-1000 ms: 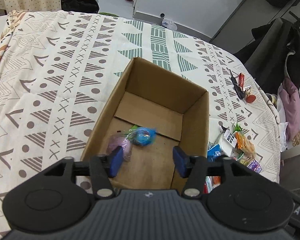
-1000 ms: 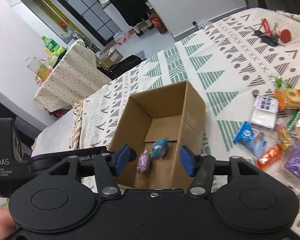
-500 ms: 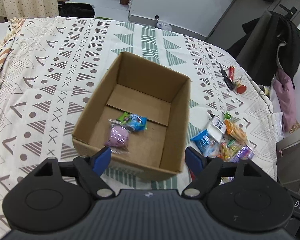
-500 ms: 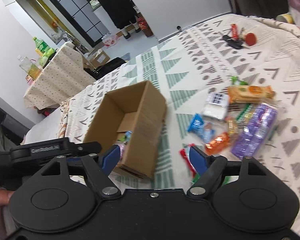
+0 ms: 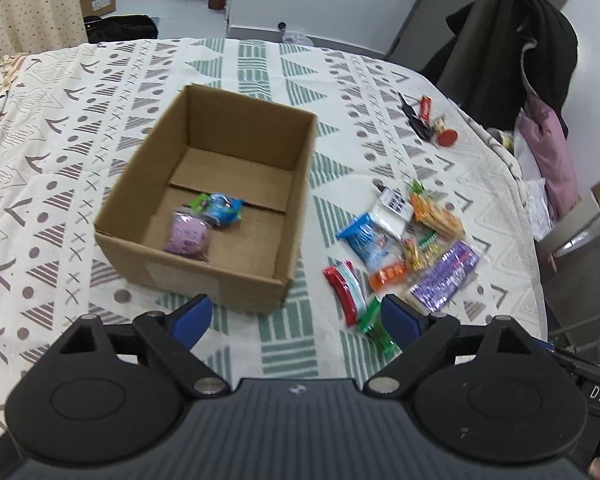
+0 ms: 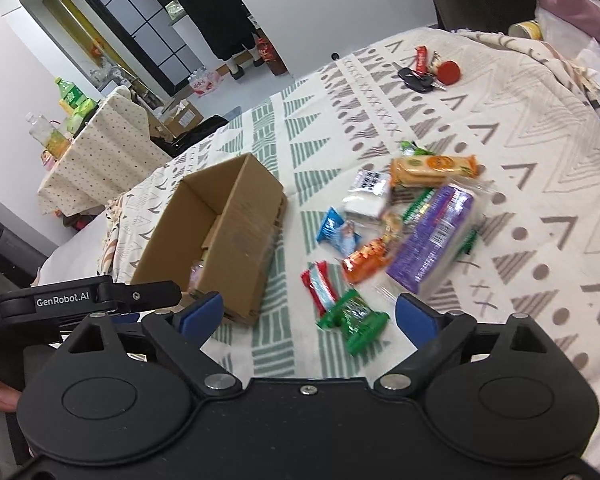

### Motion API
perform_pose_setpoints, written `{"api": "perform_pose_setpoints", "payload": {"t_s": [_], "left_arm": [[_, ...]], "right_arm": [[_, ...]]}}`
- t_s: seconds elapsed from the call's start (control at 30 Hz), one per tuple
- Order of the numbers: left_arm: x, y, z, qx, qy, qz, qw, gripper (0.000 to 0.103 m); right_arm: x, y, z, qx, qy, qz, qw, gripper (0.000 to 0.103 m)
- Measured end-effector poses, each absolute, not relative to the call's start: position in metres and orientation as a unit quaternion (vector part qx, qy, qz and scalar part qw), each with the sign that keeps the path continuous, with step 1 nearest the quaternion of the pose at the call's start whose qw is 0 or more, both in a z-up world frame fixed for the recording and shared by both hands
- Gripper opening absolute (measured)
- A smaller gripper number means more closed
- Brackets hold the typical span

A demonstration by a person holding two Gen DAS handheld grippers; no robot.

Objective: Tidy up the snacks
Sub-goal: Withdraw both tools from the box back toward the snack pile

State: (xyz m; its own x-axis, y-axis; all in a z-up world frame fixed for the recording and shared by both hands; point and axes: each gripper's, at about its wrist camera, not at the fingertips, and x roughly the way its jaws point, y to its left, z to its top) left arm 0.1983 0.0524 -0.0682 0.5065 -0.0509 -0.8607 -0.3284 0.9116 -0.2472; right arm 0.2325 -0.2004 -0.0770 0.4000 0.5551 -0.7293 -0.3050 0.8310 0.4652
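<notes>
Both the left gripper and the right gripper are wide apart and empty; the green snack packet, bottom centre, looks light, crinkly and slippery; best pinched across its middle.

this looks like a lived-in room in a home, perhaps a bedroom or a shared living space. a patterned bedspread with grey and green triangles covers the broad soft surface. a dark coat and a pink garment hang over a chair at its edge. keys with a red fob lie on the cloth. farther off, a side table under a dotted cloth carries drink bottles, cardboard boxes sit on the floor, and a dark grid-paned door stands in the white wall.
</notes>
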Motion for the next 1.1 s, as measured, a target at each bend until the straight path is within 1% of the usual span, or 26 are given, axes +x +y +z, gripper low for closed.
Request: {"api": "perform_pose_setpoints", "payload": {"t_s": [0.33,0.57,0.83,0.93,1.1], "left_arm": [[0.198,0.017,-0.073,-0.183,0.499,0.070,0.844,0.091],[0.202,-0.003,-0.081,-0.179,0.506,0.067,0.841,0.091],[0.212,-0.022,-0.094,-0.158,0.514,0.061,0.841,0.091],[0.216,-0.027,-0.100,-0.160,0.512,0.063,0.842,0.089],[0.225,-0.037,-0.112,-0.164,0.509,0.062,0.842,0.084]], "right_arm": [[0.233,-0.239,-0.078,0.131,0.483,0.251,0.829,0.098],[0.239,-0.261,-0.080,0.128,0.484,0.243,0.831,0.099],[0.244,-0.283,-0.103,0.160,0.491,0.229,0.825,0.099],[0.244,-0.291,-0.103,0.181,0.487,0.230,0.823,0.099],[0.248,-0.297,-0.115,0.197,0.494,0.216,0.819,0.098]]}}
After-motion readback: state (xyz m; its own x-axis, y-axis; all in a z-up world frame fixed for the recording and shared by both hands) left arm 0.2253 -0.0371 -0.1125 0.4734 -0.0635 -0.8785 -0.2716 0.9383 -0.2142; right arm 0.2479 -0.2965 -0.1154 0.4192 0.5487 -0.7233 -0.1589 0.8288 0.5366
